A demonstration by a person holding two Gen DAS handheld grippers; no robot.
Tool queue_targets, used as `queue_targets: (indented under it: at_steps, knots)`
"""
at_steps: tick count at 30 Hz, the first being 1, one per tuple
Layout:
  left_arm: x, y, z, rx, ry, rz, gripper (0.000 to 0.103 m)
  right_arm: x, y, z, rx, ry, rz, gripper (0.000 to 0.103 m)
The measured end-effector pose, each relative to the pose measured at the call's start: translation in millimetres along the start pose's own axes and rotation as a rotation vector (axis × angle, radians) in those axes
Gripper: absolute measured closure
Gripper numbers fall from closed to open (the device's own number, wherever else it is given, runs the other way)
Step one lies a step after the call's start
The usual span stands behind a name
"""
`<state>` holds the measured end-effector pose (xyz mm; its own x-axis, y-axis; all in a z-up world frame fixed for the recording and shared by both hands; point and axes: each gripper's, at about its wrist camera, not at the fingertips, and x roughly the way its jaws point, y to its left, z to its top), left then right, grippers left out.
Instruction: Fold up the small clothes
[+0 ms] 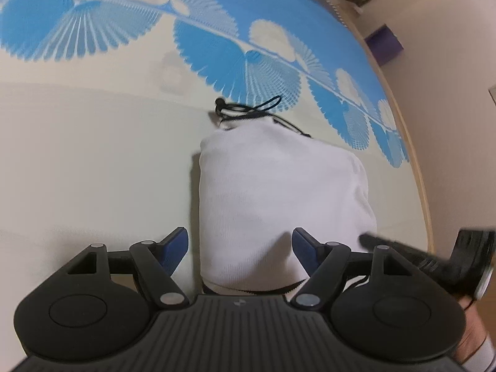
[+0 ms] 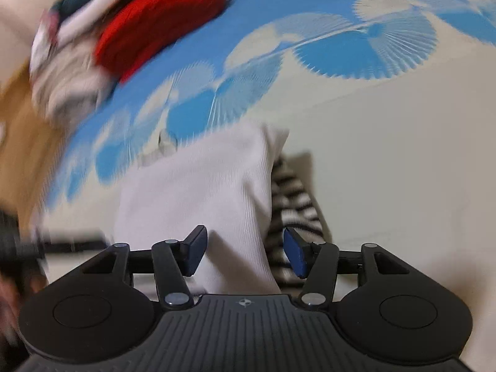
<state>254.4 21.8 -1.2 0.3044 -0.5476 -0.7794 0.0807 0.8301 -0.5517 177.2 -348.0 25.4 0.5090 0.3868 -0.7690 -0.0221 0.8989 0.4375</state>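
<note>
While both grippers hang low over it, the white garment (image 1: 279,192) lies on the cream middle of the blue-patterned worktop (image 1: 93,155), already doubled into a compact bundle, black cord (image 1: 248,110) spilling from its far end. The left gripper (image 1: 240,246) stands wide apart, straddling the bundle's near edge without pinching. The right gripper (image 2: 245,252) is partly apart, cloth between its fingers but not clamped. A striped piece (image 2: 291,198) peeks out just beside the white one. Near the far corner waits a heap of clothes (image 2: 124,37), red on top, so I'd say plenty is left.
</note>
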Motion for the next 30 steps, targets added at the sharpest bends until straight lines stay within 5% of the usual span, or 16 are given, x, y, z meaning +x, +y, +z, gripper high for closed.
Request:
queue_targets:
  at_steps: [1, 6, 8, 9, 10, 11, 13, 16, 18, 21, 24, 27, 29, 30]
  knots:
    - [4.8, 1.1, 0.4, -0.013, 0.01, 0.001, 0.024, 1.9, 1.1, -4.3, -0.043, 0.015, -0.019, 0.1]
    - [27.2, 2.7, 0.7, -0.059, 0.049, -0.037, 0.019, -1.3, -25.1, -9.7, 0.081, 0.039, -0.044, 0.102]
    - [35.7, 3.5, 0.5, -0.073, 0.06, -0.036, 0.017, -0.4, -23.0, -10.0, 0.052, 0.033, -0.12, 0.097]
    - [40.1, 4.5, 0.6, -0.079, 0.066, -0.038, 0.016, 2.1, -23.9, -10.0, 0.055, 0.034, -0.149, 0.085]
    - [44.2, 5.4, 0.8, -0.091, 0.072, -0.043, 0.016, 4.9, -27.2, -9.7, 0.077, 0.043, -0.151, 0.058]
    - [48.1, 7.0, 1.1, -0.107, 0.077, -0.048, 0.015, 7.7, -32.6, -8.4, 0.118, 0.048, -0.123, 0.048]
    - [54.7, 10.1, 1.6, -0.135, 0.084, -0.058, 0.014, 8.3, -41.1, -6.2, 0.181, 0.037, -0.065, 0.045]
    - [59.5, 10.6, 2.3, -0.147, 0.087, -0.062, 0.013, -7.5, -53.2, 2.1, 0.277, -0.09, -0.1, 0.043]
    - [60.9, 9.4, 3.8, -0.144, 0.089, -0.062, 0.013, -18.3, -60.7, 7.4, 0.356, -0.164, -0.013, 0.039]
    - [62.7, 9.8, 6.6, -0.144, 0.093, -0.065, 0.013, -4.4, -53.8, 8.5, 0.319, -0.085, 0.092, 0.026]
    - [65.7, 8.7, 8.6, -0.147, 0.095, -0.065, 0.013, 25.6, -35.1, -3.9, 0.187, 0.107, 0.025, 0.027]
    - [66.4, 4.4, 8.7, -0.137, 0.084, -0.057, 0.02, 36.4, -25.7, -7.9, 0.149, 0.137, 0.003, 0.03]
    - [62.3, -1.5, 9.1, -0.099, 0.065, -0.051, 0.037, 37.4, -24.6, -6.4, 0.166, 0.125, 0.017, 0.052]
    - [58.2, -4.1, 9.7, -0.085, 0.054, -0.054, 0.05, 37.4, -23.6, -5.0, 0.182, 0.117, 0.042, 0.073]
